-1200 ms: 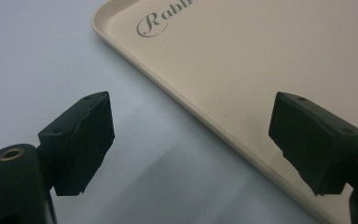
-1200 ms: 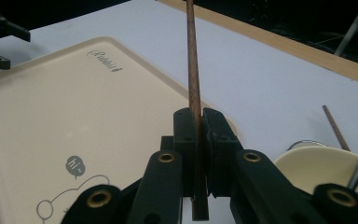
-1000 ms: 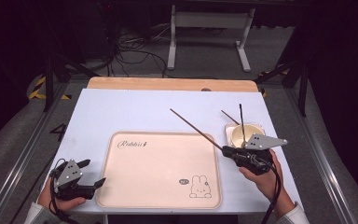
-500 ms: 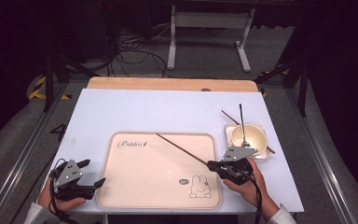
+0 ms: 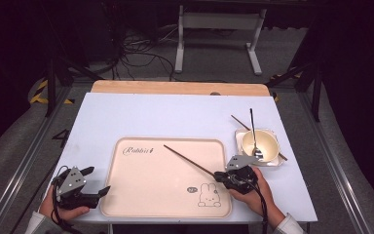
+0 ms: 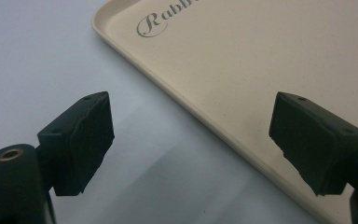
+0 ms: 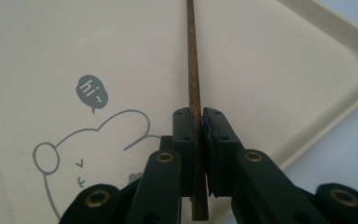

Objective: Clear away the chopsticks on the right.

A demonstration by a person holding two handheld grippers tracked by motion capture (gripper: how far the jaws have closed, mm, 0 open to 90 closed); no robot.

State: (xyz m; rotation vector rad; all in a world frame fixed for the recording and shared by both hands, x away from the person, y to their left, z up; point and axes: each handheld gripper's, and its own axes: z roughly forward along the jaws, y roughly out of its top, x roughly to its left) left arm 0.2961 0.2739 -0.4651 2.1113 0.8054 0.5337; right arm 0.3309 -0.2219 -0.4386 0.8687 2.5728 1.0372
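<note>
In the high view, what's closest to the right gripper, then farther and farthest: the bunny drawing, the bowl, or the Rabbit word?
From the right gripper:
1. Bunny drawing, just beside it on the tray's near right corner.
2. Bowl, behind it at the table's right edge.
3. Rabbit word, across the tray at its far left corner.

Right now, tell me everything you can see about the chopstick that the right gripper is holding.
The chopstick is a thin, straight, dark brown stick that looks like wood. The right gripper clamps it near one end between its closed black jaws, and a short stub shows behind them in the right gripper view. The rest reaches up and left over the beige tray, above the printed rabbit. Whether its far tip touches the tray cannot be told.
</note>
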